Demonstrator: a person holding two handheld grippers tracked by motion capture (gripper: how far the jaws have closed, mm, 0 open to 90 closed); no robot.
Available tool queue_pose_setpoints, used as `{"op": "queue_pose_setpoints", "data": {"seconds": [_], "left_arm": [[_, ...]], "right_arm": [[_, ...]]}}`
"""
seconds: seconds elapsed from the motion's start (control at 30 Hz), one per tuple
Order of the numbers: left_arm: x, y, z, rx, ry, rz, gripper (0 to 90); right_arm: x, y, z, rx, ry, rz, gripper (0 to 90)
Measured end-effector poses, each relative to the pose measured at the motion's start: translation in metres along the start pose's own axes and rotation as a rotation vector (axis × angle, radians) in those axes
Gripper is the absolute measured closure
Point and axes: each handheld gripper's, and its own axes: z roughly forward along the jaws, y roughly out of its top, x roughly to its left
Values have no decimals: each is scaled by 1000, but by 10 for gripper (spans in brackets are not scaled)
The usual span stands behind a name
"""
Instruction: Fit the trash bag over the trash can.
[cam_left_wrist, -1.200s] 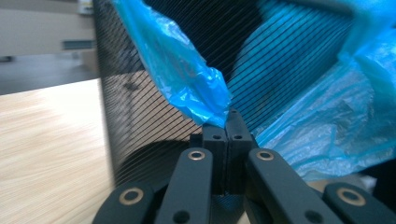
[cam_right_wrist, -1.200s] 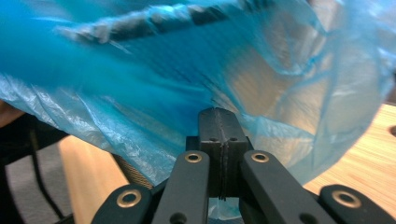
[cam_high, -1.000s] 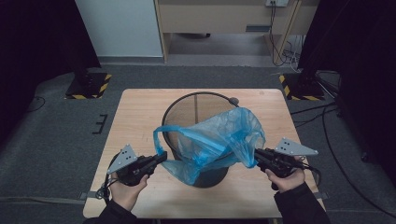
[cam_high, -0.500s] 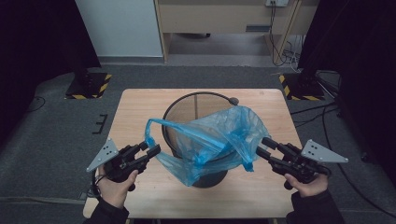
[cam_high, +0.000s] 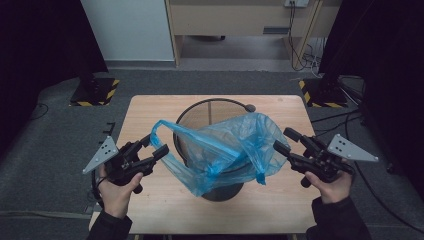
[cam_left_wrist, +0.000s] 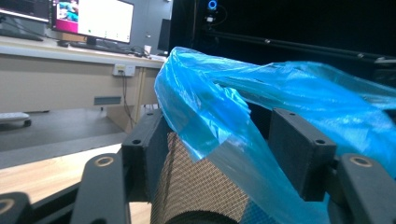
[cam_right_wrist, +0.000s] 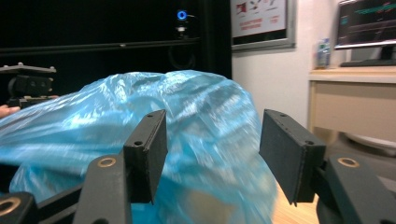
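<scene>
- High view: one thin translucent blue plastic bag (cam_high: 225, 150) is draped over one round black wire-mesh wastebasket (cam_high: 212, 145) standing mid-way on the light wooden table (cam_high: 280, 200). The bag sits between the two grippers. The left gripper (cam_high: 156, 146) is just off the bag's handle loop on its side, and the right gripper (cam_high: 285, 140) is just off the bag's other edge. Both have just been opening their jaws, and as far as I can tell neither is touching plastic now, so the bag looks let go.
- Left gripper view: jaws spread fairly wide. One twisted flap of the bag (cam_left_wrist: 205, 107) hangs in the gap ahead of the pads, past their tips, not pinched. The basket's mesh wall (cam_left_wrist: 196, 182) is right below and in front of the jaws.
- Right gripper view: same story, jaws well apart and nothing clamped. The puffed-up bag (cam_right_wrist: 187, 140) is straight ahead beyond the pads, a bit blurred. The other gripper (cam_right_wrist: 25, 86) shows far off past the bag.
- Progress, my guess: the bag is on top of the basket but not lining it. The near side slumps down the outside of the rim and the rest is bunched up with air. What's left is regrabbing the edges, stretching the mouth around the whole rim and pushing the middle down inside.
- Count: one bag, one basket, two grippers, one table.
</scene>
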Motion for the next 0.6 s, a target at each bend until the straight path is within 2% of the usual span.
{"op": "queue_pose_setpoints", "data": {"seconds": [0.13,0.2,0.3,0.4,0.5,0.6], "left_arm": [[6,1,4,-3,-10,-22,373],[9,-1,6,4,-16,-34,403],[12,-5,9,17,-48,-55,520],[14,-8,14,40,-67,-53,643],[13,-9,18,59,-75,-44,766],[13,-10,22,82,-58,-23,855]], "right_arm": [[-5,-5,23,32,23,7,440],[-7,-9,31,51,23,2,523],[-10,-14,39,37,24,5,675],[-14,-12,44,28,10,25,811],[-20,-11,49,31,-4,26,863],[-25,-11,54,29,-22,35,885]]}}
